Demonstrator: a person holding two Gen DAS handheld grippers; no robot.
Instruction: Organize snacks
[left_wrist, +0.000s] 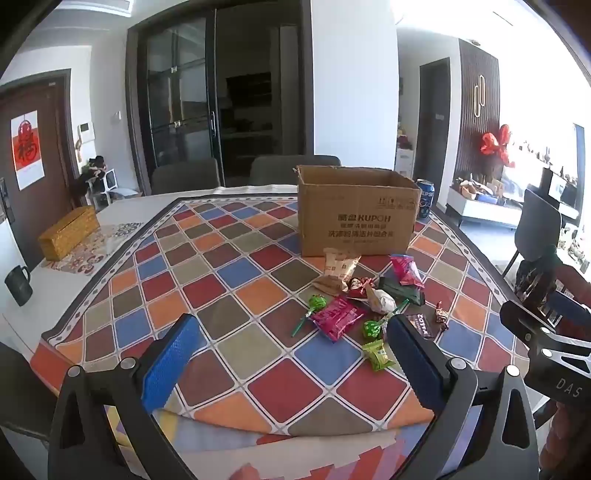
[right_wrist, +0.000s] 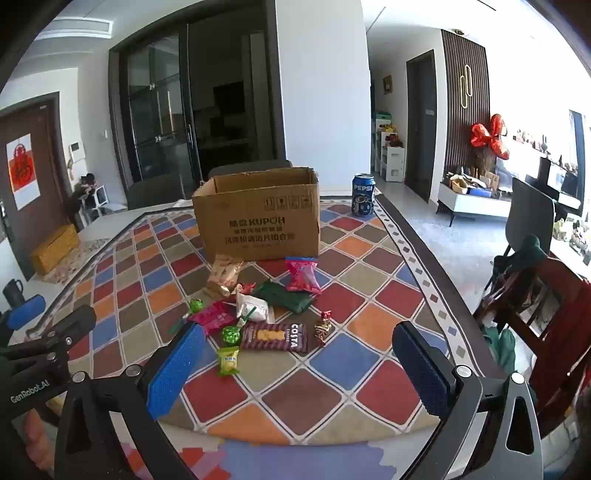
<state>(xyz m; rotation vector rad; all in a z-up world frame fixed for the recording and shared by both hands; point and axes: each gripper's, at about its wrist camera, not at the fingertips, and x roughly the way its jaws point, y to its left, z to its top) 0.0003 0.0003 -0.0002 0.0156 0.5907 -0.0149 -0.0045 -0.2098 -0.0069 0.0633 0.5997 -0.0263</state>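
Observation:
Several wrapped snacks lie in a loose pile on the checkered tablecloth, in front of an open cardboard box (left_wrist: 354, 218) (right_wrist: 258, 218). Among them are a brown Costa packet (right_wrist: 275, 336), a pink packet (left_wrist: 338, 317) (right_wrist: 303, 275), two green lollipops (left_wrist: 371, 328) (right_wrist: 231, 335), a small green candy (left_wrist: 378, 354) (right_wrist: 228, 361) and a dark green packet (right_wrist: 286, 295). My left gripper (left_wrist: 291, 363) is open and empty, near the table's front edge, short of the pile. My right gripper (right_wrist: 299, 369) is open and empty, just in front of the pile.
A blue Pepsi can (right_wrist: 363, 195) (left_wrist: 426, 197) stands right of the box. A yellow woven tissue box (left_wrist: 68, 232) and a dark mug (left_wrist: 18, 284) sit at the far left. A dark red wooden chair (right_wrist: 546, 321) stands to the right of the table.

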